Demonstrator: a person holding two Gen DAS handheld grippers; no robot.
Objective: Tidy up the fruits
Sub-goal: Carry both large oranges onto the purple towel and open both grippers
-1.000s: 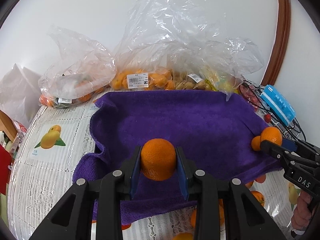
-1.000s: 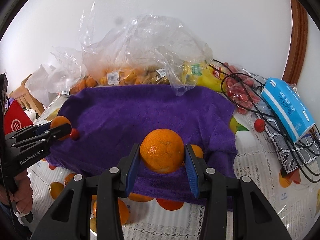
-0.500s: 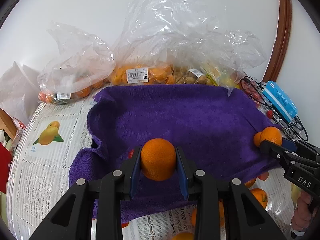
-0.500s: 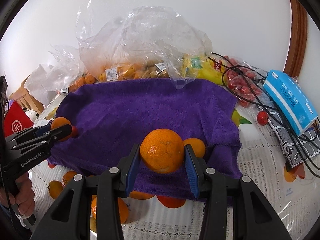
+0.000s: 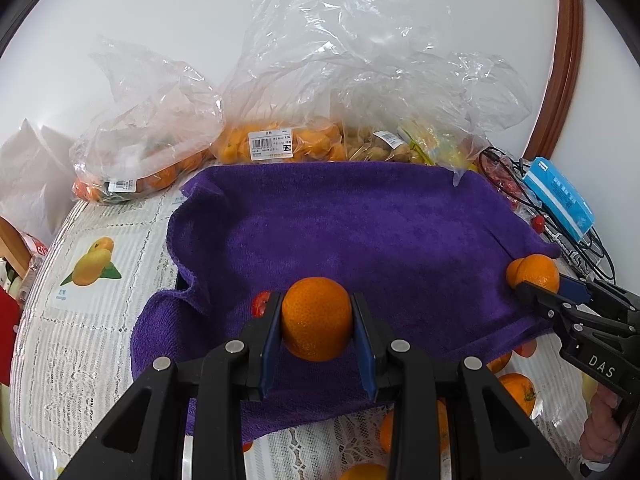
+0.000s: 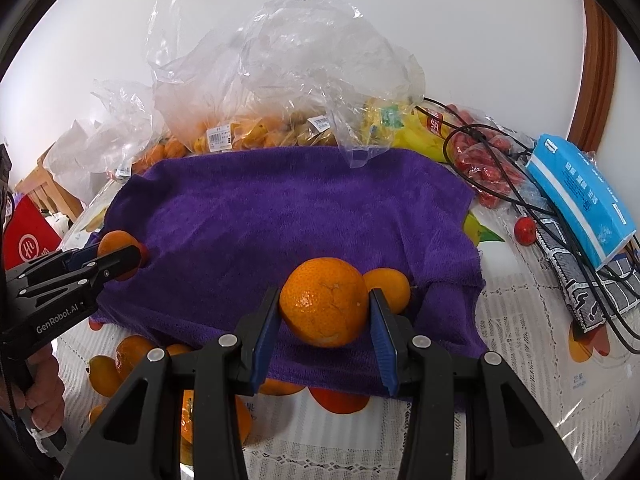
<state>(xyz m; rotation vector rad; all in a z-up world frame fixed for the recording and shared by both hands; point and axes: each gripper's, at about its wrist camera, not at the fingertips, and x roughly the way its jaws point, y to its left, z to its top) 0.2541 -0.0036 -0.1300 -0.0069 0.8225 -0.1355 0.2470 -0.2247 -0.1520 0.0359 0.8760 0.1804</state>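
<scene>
My left gripper is shut on an orange above the near left edge of a purple towel. A small red fruit lies on the towel just left of its fingers. My right gripper is shut on a larger orange above the towel's near right edge, with a second orange on the towel just behind it. Each gripper shows in the other's view: the right one, the left one.
Clear plastic bags of oranges and other fruit line the wall behind the towel. A blue tissue pack, black cables, red fruit and bananas lie at the right. Loose oranges lie on the tablecloth in front.
Both grippers have risen and drawn back slightly with their oranges still held. The small red fruit has come into sight beside the left fingers.
</scene>
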